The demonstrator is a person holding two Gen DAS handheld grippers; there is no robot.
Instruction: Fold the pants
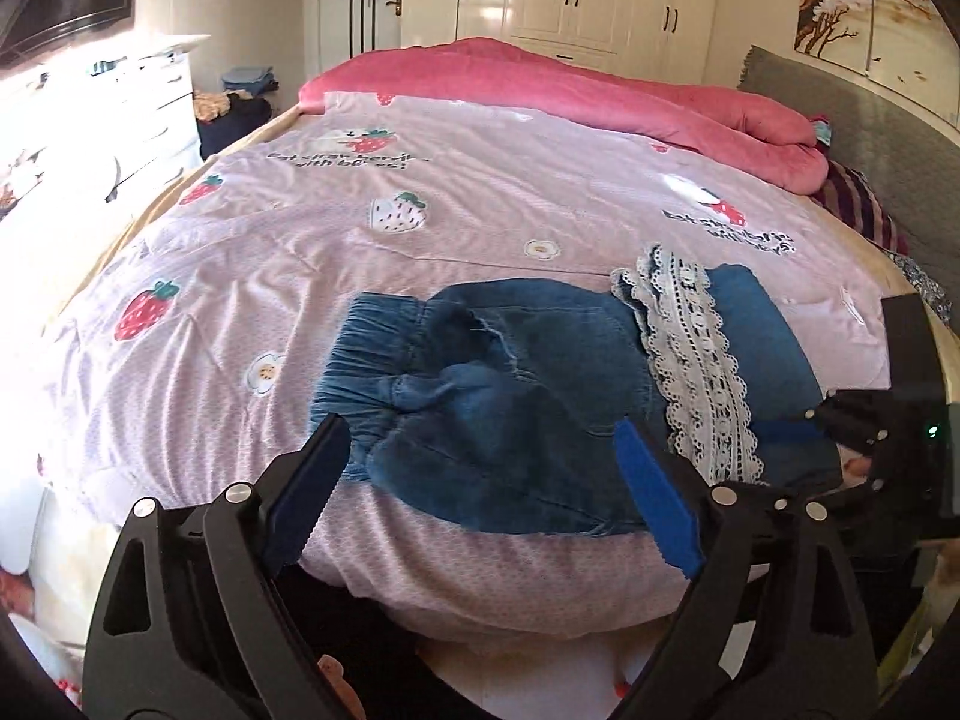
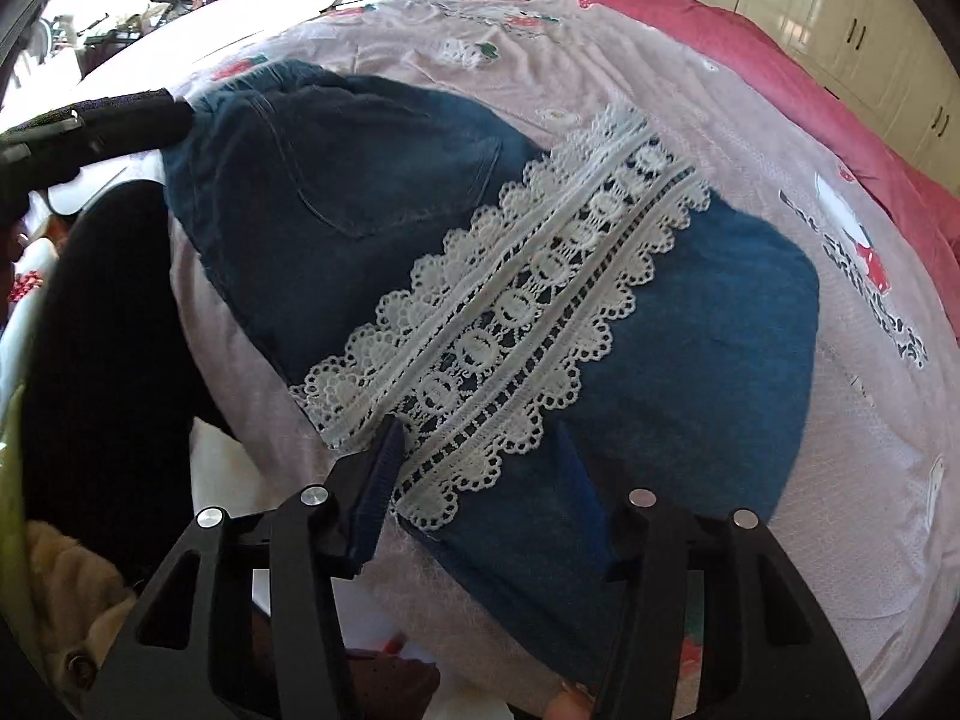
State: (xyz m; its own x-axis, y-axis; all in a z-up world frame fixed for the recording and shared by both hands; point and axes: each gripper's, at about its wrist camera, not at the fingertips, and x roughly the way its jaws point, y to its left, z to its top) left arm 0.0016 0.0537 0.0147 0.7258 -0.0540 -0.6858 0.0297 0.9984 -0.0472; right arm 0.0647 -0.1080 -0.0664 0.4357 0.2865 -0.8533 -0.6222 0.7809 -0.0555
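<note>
Two grippers work denim pants [image 1: 510,396] folded on the bed's [image 1: 240,276] near edge; left gripper [image 1: 480,468] gapes empty above them; right gripper [image 2: 480,468] straddles the lace hem [image 2: 510,324], grip unclear; soft, limp cloth, likely best pinched at the edges.

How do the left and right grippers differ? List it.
Left gripper: jaws wide, above the waistband end of the pants. Right gripper: jaws narrower, straddling the lace band at the near edge. Both are black, blue-lined, angled down, gripping nothing.
</note>
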